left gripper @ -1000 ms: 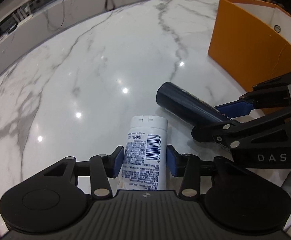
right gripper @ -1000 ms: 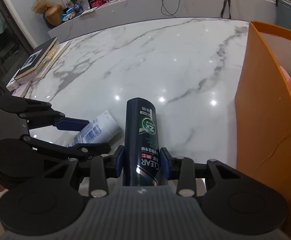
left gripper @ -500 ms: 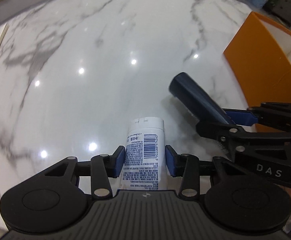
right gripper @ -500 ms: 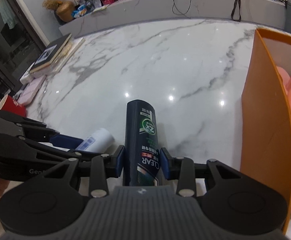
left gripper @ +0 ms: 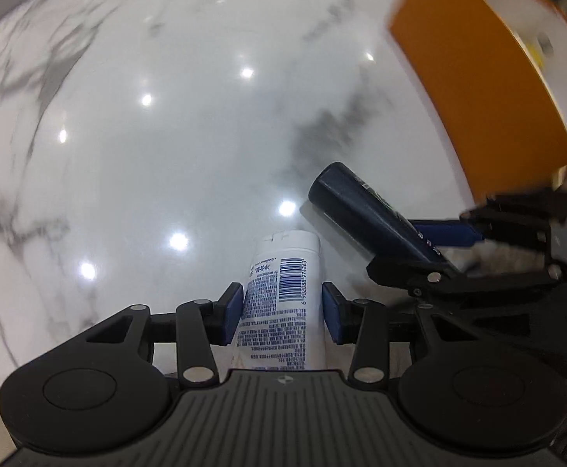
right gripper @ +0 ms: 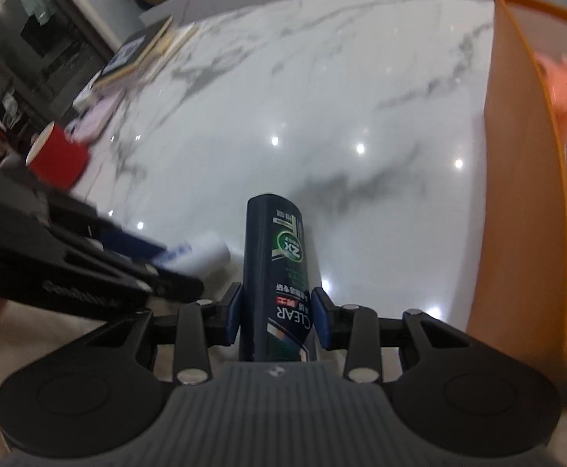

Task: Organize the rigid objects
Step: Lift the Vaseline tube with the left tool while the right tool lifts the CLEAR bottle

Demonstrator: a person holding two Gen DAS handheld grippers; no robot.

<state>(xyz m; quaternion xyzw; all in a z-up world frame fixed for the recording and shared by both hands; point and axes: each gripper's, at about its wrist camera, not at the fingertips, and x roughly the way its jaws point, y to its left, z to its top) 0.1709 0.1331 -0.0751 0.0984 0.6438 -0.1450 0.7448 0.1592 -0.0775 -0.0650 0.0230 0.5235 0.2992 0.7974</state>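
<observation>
My left gripper (left gripper: 282,313) is shut on a white bottle (left gripper: 283,292) with a barcode label, held above the marble table (left gripper: 166,136) and pointing down. To its right, my right gripper (left gripper: 435,251) holds a dark blue shampoo bottle (left gripper: 361,210). In the right wrist view that gripper (right gripper: 276,317) is shut on the dark blue bottle (right gripper: 277,264), whose label reads upside down. The white bottle (right gripper: 201,253) and the left gripper (right gripper: 151,262) show at its left. An orange box (right gripper: 524,194) stands open at the right.
The orange box (left gripper: 478,89) rises at the table's right side, with a pink object (right gripper: 563,85) inside it. A red cup (right gripper: 57,157) and a stack of books (right gripper: 139,54) sit along the table's left edge. A counter runs behind the table.
Both grippers have lifted with their bottles and moved across the table toward the orange box. The left view now looks more steeply down. A red cup has come into the right wrist view.
</observation>
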